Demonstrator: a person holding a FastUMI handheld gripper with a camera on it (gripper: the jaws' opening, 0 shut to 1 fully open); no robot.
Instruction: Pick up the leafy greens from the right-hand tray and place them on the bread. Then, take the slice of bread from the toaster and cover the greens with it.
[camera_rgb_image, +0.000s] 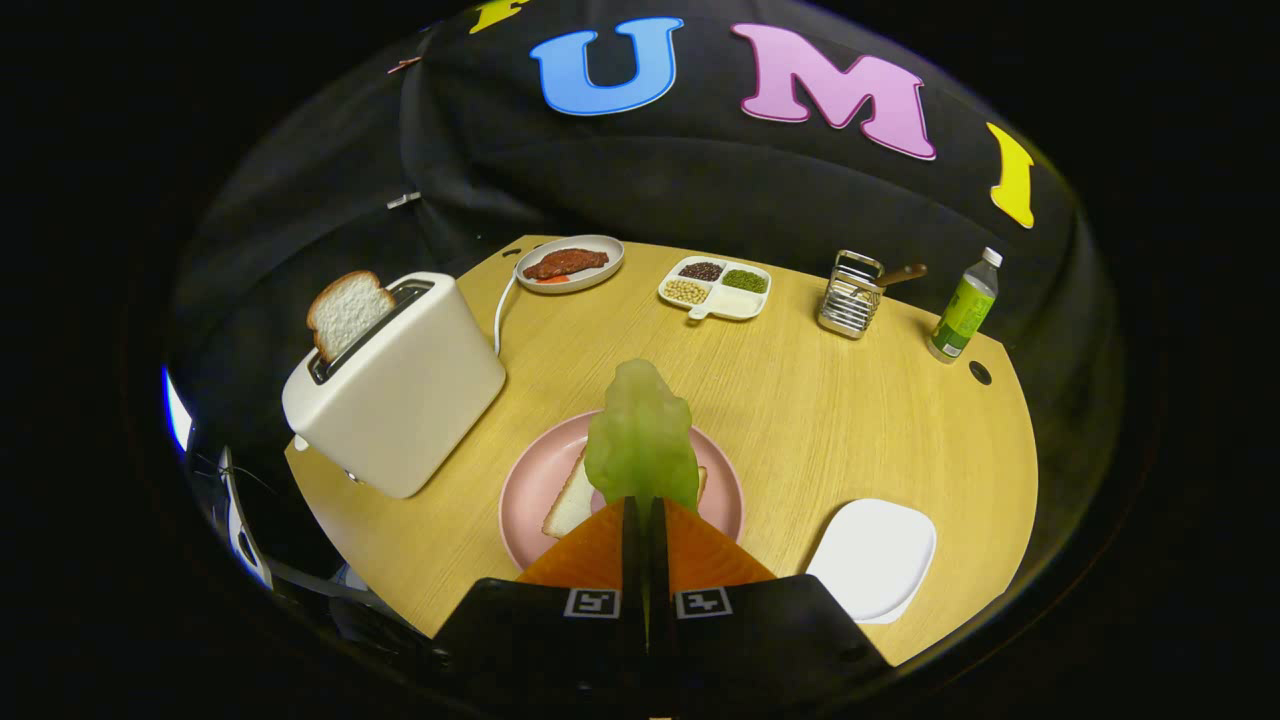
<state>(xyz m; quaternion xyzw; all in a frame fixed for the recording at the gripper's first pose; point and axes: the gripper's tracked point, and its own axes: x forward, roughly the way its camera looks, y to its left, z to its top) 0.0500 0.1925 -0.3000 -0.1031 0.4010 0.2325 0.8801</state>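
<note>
Claw (645, 505) pinching the leafy greens (640, 435): both fingers pressed nearly together on the lower end of the leaf, only a thin gap between them. Leaf stands up from the fingertips, pale green, translucent-looking, held over the pink plate (530, 490).

On the pink plate lies a slice of bread (570, 505), partly hidden behind the leaf and the fingers; a bit of crust shows on the far side of the leaf too. Cannot tell if the leaf touches the bread or hangs just above it.

Left of the plate, near it, a white toaster (400, 390) on the wooden table (820, 420), with a second bread slice (347, 312) sticking up out of its slot, tilted a little. White cord (500, 310) runs from behind the toaster toward the back.

Right of the fingers, a white tray (875, 558), bare, near the table's front edge.

Back of the table, well beyond the claw: an oval plate with a piece of meat (568, 263), a divided dish of beans and grains (715, 287), a metal rack (850, 295) with a brown-handled thing in it, and a green-labelled bottle (965, 305) furthest right, upright.
</note>
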